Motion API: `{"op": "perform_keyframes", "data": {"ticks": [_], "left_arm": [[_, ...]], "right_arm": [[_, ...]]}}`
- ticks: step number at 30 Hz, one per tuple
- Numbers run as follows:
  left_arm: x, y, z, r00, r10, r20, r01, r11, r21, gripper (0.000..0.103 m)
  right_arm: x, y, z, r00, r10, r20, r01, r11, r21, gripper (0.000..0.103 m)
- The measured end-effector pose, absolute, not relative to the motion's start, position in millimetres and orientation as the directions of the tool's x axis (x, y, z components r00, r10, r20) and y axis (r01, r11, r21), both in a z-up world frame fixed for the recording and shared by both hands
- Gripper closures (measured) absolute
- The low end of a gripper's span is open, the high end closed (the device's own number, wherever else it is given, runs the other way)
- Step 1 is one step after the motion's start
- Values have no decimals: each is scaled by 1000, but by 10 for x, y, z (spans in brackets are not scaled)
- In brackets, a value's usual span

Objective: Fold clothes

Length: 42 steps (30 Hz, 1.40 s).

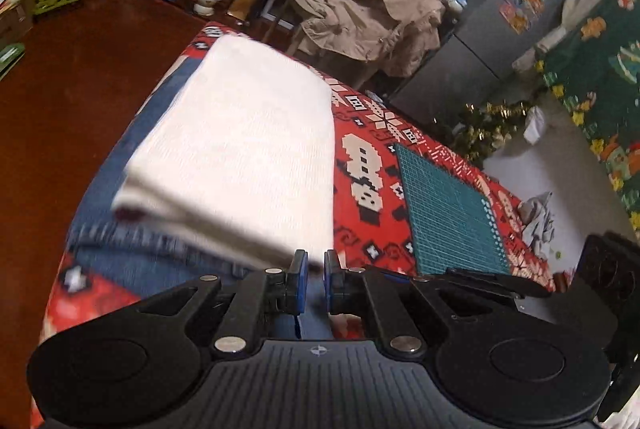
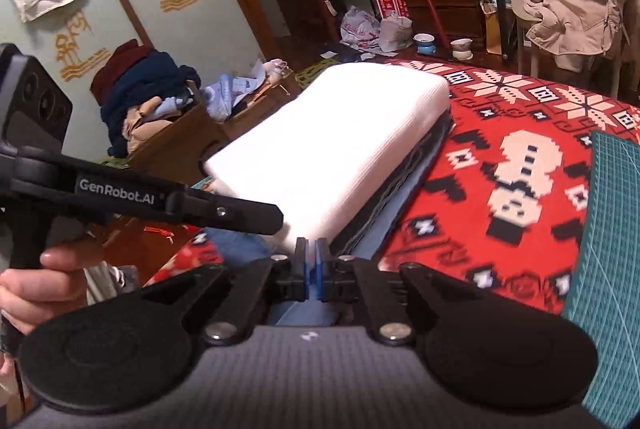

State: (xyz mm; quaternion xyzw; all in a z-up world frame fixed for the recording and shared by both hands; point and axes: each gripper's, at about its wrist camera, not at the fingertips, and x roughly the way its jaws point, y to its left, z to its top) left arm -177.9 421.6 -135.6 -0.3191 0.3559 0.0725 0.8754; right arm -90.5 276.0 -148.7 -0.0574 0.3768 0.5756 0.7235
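A folded white cloth (image 1: 248, 141) (image 2: 332, 145) lies on top of folded blue jeans (image 1: 132, 261) (image 2: 416, 169), near the edge of a table with a red patterned cover (image 1: 360, 237) (image 2: 500, 229). My left gripper (image 1: 316, 263) hovers just off the cloth's near corner, its jaws almost together with nothing between them. In the right wrist view the left gripper's body (image 2: 180, 203) reaches in from the left, held by a hand (image 2: 36, 277). My right gripper (image 2: 311, 261) stands at the cloth's near end, its jaws nearly touching and empty.
A green cutting mat (image 1: 444, 213) (image 2: 612, 229) lies on the table to the right of the stack. A beige coat (image 1: 368, 17) (image 2: 576, 1) hangs over a chair behind the table. A wooden box with a pile of clothes (image 2: 148, 97) stands on the floor at the left.
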Motion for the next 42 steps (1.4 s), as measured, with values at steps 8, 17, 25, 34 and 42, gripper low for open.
{"op": "perform_keyframes", "data": {"ticks": [8, 17, 25, 34, 42], "left_arm": [[-2249, 3755, -1114, 734, 82, -674, -474, 773, -421, 76], [-2479, 3264, -824, 667, 274, -692, -591, 761, -268, 33], [-2501, 2868, -722, 601, 329, -729, -629, 757, -176, 33], [-2484, 2634, -676, 555, 392, -734, -669, 735, -113, 17], [-2480, 2563, -616, 540, 424, -727, -687, 721, -90, 17]], "right_arm": [[-1330, 2243, -1239, 109, 793, -599, -884, 353, 306, 82], [-1628, 1707, -764, 193, 771, -607, -906, 377, 191, 44], [-1655, 1445, -448, 217, 727, -652, -910, 392, 134, 2], [-1575, 1210, -300, 253, 697, -671, -878, 457, 143, 1], [-1537, 1183, -275, 235, 682, -693, -876, 457, 153, 1]]}}
